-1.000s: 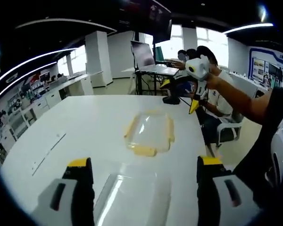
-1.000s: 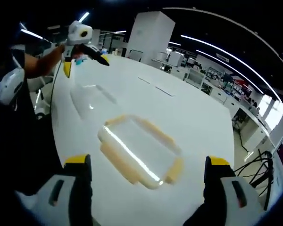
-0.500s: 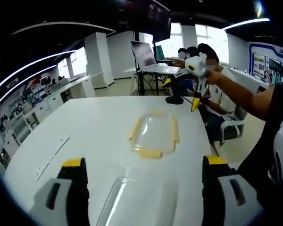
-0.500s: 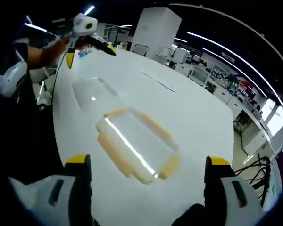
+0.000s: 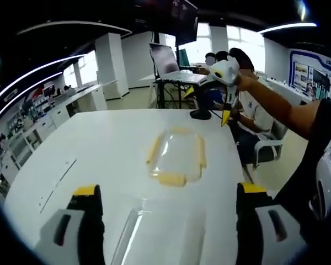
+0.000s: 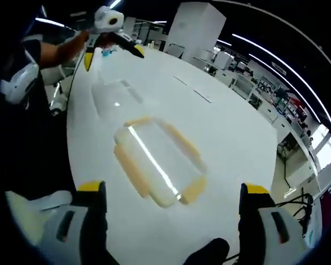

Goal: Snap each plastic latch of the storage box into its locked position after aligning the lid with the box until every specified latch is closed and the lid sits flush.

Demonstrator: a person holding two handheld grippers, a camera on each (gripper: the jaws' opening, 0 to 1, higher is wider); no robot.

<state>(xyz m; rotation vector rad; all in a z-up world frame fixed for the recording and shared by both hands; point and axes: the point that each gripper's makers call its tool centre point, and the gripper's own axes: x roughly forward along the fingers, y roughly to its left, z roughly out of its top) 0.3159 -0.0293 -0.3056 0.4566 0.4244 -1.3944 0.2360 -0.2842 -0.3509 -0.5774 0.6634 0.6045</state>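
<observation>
- Since a second ago the clear box has slid a little further up and away in the right gripper view, and the other gripper, held high at the far end, has shifted right in that view; in the left gripper view the box sits much where it did, so these are mostly camera moves.
- The box is a see-through plastic rectangle with rounded corners, with pale yellow latches along three of its visible sides, smooth and slightly glossy.
- A separate clear lid (flat, thin, with a bright glint along one edge) lies on the white surface apart from the box, just ahead of the left gripper.
- The left gripper's jaws stand wide apart with nothing between them; the lid lies between and just beyond them, the box farther off.
- The right gripper is likewise spread and empty, with the box lying just ahead between its jaws, not touching.
- In the right gripper view the lid lies beyond the box.
</observation>
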